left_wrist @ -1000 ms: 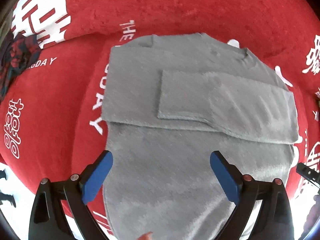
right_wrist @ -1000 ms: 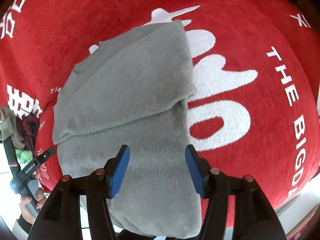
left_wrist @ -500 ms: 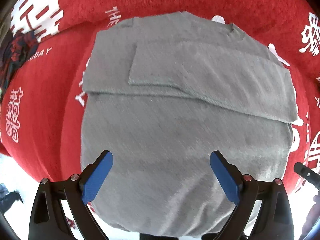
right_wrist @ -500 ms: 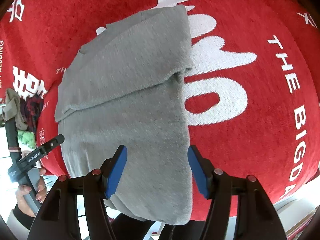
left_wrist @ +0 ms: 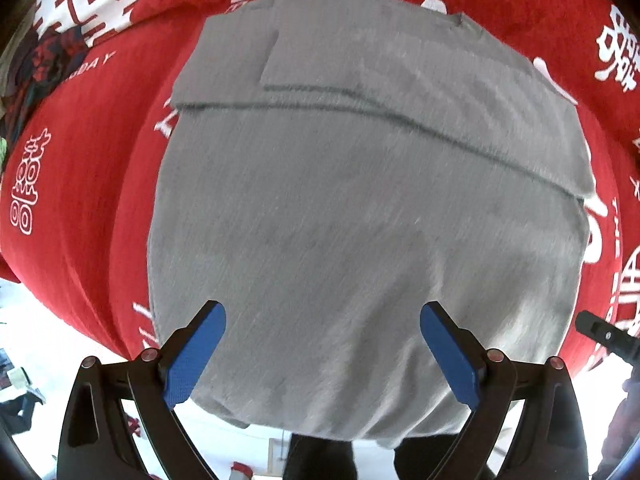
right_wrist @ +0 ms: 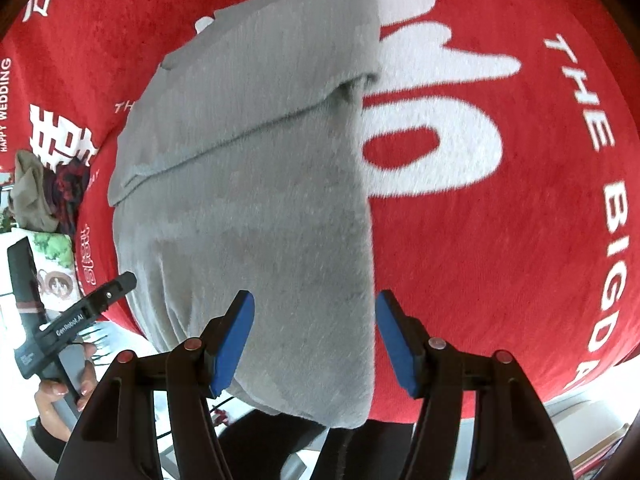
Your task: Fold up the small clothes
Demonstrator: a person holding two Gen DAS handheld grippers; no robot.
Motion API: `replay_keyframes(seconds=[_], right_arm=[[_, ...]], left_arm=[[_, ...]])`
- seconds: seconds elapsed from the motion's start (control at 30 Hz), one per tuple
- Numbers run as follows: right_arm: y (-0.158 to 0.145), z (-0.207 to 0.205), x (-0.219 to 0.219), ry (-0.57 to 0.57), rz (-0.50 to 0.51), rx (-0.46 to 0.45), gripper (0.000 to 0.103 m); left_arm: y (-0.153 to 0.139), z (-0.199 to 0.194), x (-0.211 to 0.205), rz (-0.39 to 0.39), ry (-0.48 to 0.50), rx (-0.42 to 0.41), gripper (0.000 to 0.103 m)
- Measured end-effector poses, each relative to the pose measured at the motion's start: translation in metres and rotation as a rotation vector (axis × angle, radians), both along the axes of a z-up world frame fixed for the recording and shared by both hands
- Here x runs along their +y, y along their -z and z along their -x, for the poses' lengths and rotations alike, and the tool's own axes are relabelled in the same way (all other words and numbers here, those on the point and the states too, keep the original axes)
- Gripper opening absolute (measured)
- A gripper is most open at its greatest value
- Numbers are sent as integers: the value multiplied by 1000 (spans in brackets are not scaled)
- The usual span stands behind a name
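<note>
A grey knit sweater [left_wrist: 352,216] lies on a red cloth with white lettering [left_wrist: 80,184], its sleeves folded across the chest and its hem hanging over the near edge. My left gripper [left_wrist: 322,350] is open and empty above the hem at the sweater's left part. The sweater also shows in the right wrist view [right_wrist: 256,184], where my right gripper [right_wrist: 314,338] is open and empty over the hem's right corner. The left gripper appears in the right wrist view [right_wrist: 76,320] at the left, held by a hand.
A pile of dark and olive clothes [right_wrist: 44,188] lies at the cloth's left end. It also shows in the left wrist view [left_wrist: 44,64]. The cloth's near edge [right_wrist: 500,384] drops off to a pale floor. The right gripper's tip [left_wrist: 604,334] shows at the right.
Both grippers have moved down and closer toward the sweater's hem. The sweater looms larger in both views. Both stay open.
</note>
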State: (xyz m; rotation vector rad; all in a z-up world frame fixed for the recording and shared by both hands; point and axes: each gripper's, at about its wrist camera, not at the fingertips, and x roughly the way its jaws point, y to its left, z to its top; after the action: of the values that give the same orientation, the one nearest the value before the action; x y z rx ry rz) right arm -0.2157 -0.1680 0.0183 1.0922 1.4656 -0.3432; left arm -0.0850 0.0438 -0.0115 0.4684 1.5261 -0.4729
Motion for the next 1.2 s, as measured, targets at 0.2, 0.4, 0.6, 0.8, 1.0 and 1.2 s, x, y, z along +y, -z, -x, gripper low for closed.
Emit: replay_keyframes(seconds=[0.2,0.4,0.6,0.8,1.0,1.2], right_arm=[[-1,12,27,28,0,-33,67],[5,38,64,47,-45,-61,67],[17,81,99,26,-86,-3,67],[44,110,112,68,-77,47,67],[69,114,124,113,-144,3,68],[63,120,126,242,-214,-36,13]], left_arm=[[17,7,45,9,21,39,98],[24,11,110,59,-26,68,98],[50,24,162,84,-55,140,98],[83,41,173,113,-108,230,98],[95,48,161,158,-119,248,77],[77,54,156,218,-61,292,15]])
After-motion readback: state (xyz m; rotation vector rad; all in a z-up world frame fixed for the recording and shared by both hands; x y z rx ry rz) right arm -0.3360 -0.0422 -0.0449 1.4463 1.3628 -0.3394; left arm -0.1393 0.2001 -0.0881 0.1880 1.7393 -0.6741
